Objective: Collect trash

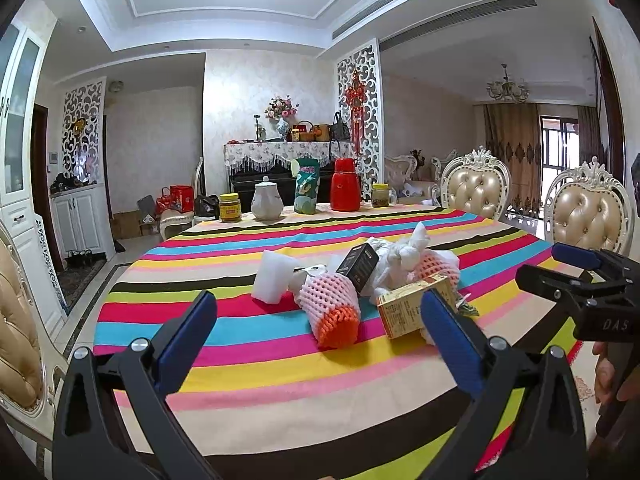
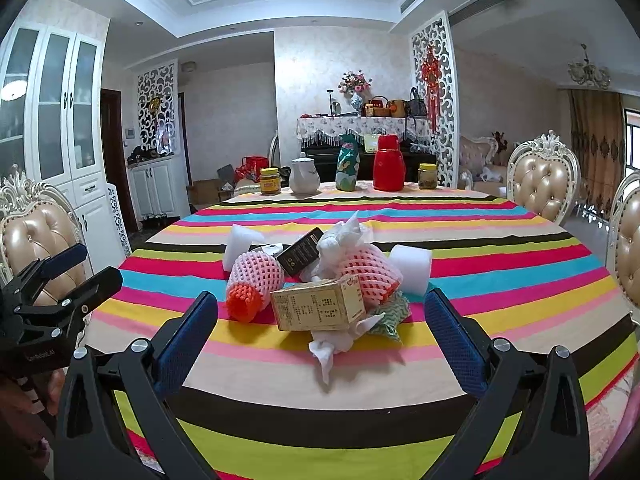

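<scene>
Both your left tongs (image 1: 318,312) and right tongs (image 2: 322,312) gape wide, holding nothing; the trash pile (image 2: 320,280) sits mid-table on the striped cloth (image 2: 500,248). Grab the yellow box (image 2: 316,306) carelessly and the leaning black box (image 2: 300,257) may topple, or tissue (image 2: 332,346) snag.

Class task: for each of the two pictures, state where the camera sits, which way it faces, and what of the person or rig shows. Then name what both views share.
Left wrist: on the left gripper, facing across the striped table toward the trash pile; the right gripper and a hand show at right.
Right wrist: on the right gripper, facing likewise; the left gripper shows at left.
Shared: tan carton, red flask.
</scene>
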Tool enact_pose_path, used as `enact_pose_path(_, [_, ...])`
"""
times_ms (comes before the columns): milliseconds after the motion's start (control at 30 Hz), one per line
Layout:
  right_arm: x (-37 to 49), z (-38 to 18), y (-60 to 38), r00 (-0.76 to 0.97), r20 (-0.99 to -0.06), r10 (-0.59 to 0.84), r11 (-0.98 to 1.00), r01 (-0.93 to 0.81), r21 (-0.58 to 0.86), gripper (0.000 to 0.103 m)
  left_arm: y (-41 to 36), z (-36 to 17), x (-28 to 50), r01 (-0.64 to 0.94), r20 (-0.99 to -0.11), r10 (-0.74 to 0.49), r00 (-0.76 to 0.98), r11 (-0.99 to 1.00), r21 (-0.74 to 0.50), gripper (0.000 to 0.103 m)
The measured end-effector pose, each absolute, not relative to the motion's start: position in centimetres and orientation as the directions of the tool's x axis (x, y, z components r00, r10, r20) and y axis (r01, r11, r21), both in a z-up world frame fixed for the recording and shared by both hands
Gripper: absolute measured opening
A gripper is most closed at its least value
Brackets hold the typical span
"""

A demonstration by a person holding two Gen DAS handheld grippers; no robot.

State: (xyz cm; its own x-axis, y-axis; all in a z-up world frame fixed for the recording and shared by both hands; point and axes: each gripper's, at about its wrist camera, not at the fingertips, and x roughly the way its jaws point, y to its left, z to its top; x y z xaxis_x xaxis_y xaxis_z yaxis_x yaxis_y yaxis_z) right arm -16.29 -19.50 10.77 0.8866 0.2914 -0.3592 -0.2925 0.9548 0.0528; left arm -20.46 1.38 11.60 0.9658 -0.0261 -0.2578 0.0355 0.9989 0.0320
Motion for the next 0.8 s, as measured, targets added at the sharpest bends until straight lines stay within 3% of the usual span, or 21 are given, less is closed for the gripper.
enact_pose_path(800, [-16.03,10.79,-19.58,0.881,-0.362,0.305,0.952,-0.298,0.076,0.097,1.72,11.27,-20.47,0.044,-0.264,-0.039,0.964,0.999,0.014,0.099])
